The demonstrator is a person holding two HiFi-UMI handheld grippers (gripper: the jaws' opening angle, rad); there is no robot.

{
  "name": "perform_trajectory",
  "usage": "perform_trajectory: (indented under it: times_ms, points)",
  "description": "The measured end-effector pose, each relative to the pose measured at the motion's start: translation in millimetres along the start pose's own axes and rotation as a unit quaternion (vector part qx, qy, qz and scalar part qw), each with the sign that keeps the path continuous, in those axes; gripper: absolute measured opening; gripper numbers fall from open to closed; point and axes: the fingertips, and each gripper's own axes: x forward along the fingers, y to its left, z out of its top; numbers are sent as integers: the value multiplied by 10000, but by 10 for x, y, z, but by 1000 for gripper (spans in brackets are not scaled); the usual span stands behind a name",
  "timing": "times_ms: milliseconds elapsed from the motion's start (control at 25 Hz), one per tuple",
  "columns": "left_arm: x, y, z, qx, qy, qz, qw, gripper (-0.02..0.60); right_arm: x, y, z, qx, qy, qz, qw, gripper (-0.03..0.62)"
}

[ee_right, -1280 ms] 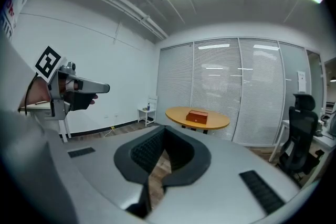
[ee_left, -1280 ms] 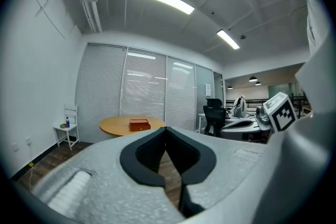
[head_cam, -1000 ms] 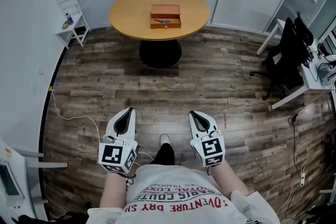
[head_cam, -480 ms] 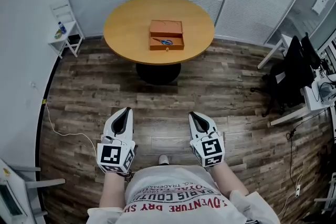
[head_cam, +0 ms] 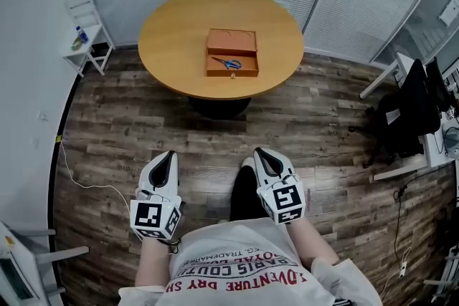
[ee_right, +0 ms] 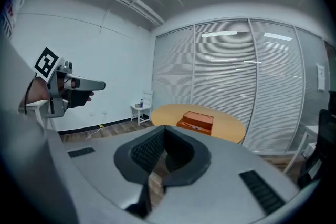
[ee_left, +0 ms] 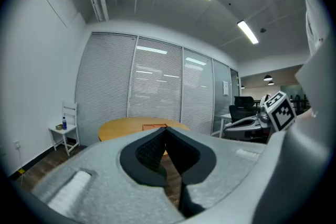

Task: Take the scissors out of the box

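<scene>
Here, in the head view, the left gripper [head_cam: 166, 156] and the right gripper [head_cam: 262, 154] sit side by side at lower centre, just ahead of the person's torso. Both point toward the round wooden table [head_cam: 172, 39] in the upper half of the frame. Bare wood floor lies between them and the table, so neither is placed to reach; this reads as an approach posture, with the task not begun. The orange-brown box [head_cam: 232, 43] lies open at the table's centre. The scissors [head_cam: 230, 64] lie flat in its nearer half: small, with blue handles and pale blades, apparently unobstructed from above.

In the left gripper view, the two dark pads meet at their tips with nothing between them. The table and box appear small beyond, at centre.

In the right gripper view, the jaws likewise stand closed and empty. The box shows just above the tips, slightly right of centre and well apart from them. Either gripper would presumably need to open before a grasp.
</scene>
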Motion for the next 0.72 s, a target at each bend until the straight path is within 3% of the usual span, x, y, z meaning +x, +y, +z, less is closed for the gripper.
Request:
perform_trajectory:
  times_ms: [240, 520, 720]
  points:
    - [909, 237, 41, 98, 106, 123, 9998, 8, 848, -617, 136, -17, -32, 185, 9998, 8]
    - [2174, 627, 305, -33, 101, 597, 9982, 8, 1858, -1561, 484, -13, -61, 436, 9990, 8]
    - [3019, 842, 460, -78, 74, 677, 9976, 8, 2570, -2102, 593, 3, 44, 606, 9982, 8]
